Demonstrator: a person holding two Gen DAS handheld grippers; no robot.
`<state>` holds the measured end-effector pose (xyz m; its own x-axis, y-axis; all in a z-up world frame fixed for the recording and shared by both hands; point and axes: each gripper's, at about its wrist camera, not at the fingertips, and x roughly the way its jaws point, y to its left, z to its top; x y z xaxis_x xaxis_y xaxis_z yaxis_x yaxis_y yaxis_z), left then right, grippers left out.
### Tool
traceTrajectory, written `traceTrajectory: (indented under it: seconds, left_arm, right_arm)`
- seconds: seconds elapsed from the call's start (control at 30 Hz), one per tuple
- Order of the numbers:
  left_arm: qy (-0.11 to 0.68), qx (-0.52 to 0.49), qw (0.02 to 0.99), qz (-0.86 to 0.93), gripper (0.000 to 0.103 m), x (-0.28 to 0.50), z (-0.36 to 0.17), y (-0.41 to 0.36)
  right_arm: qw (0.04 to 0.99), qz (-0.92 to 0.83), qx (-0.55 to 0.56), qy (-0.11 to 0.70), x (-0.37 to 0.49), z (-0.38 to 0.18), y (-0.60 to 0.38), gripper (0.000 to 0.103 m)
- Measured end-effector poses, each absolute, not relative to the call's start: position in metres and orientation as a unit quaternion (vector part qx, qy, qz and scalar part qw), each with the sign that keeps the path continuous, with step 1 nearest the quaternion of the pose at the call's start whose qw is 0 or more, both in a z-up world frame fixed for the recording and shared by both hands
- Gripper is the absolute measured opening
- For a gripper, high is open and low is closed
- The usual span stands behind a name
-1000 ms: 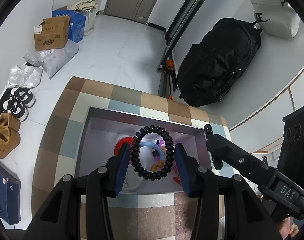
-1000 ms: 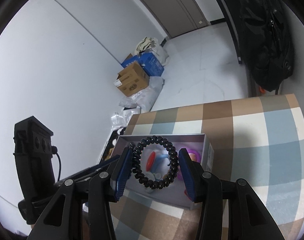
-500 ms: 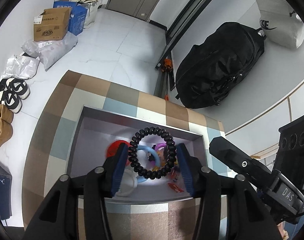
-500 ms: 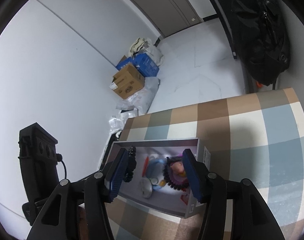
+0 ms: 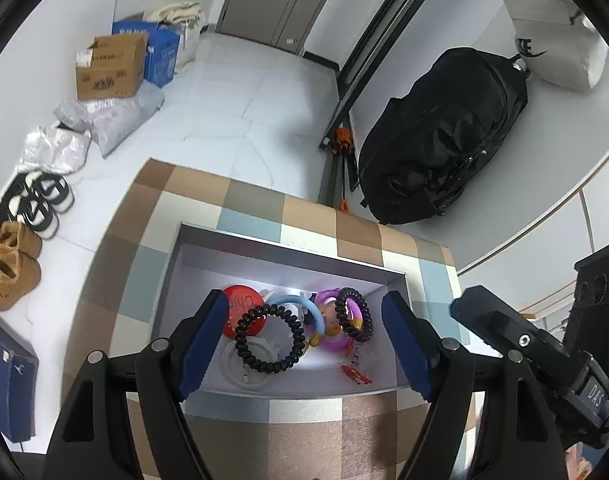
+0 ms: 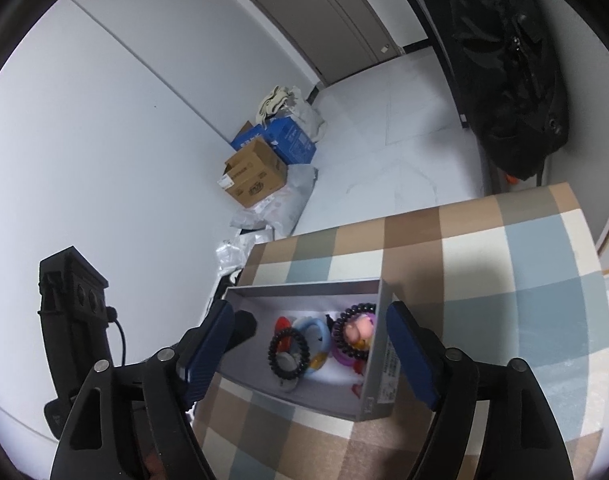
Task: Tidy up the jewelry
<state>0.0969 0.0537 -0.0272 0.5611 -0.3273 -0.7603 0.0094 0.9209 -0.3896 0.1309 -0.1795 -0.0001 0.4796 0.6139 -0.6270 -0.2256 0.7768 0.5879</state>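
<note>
- Left gripper [image 5: 304, 340] hangs above an open grey box [image 5: 288, 246] on a checked tablecloth [image 5: 192, 192], jaws opening, gripping nothing.
- A black coil bracelet [image 5: 269, 338] lies free in the box below them.
- Right gripper [image 6: 306, 346] likewise opening and empty; a second black bracelet [image 6: 354, 334] rests on pink jewelry.
- Small items underneath are hard to make out.

The left gripper [image 5: 304, 340] is matte black plastic, with two angular fingers lined with dark blue pads [image 5: 202, 344] and round silver screws at the joints. The right gripper [image 6: 308, 354] has the same black frame, blue pads [image 6: 411, 356] and silver screws. At the lower right of the left wrist view its body carries white "DAS" lettering.
</note>
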Motion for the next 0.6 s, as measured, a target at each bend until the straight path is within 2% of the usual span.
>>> traceTrajectory:
  seconds: [0.2,0.47,0.6]
  left_arm:
    - [0.425,-0.143,0.889,-0.094,0.075,0.078,-0.013,0.050]
    - [0.389,-0.119,0.910,-0.085,0.075,0.055,0.002,0.047]
    - [0.364,-0.112,0.921,-0.079,0.086,0.040,0.009,0.046]
  right_arm:
    - [0.856,0.240,0.194,0.415,0.113,0.014,-0.188,0.093]
    - [0.882,0.249,0.161,0.366,0.082,0.035,-0.189,0.098]
    - [0.896,0.253,0.146,0.335,0.062,0.046,-0.190,0.103]
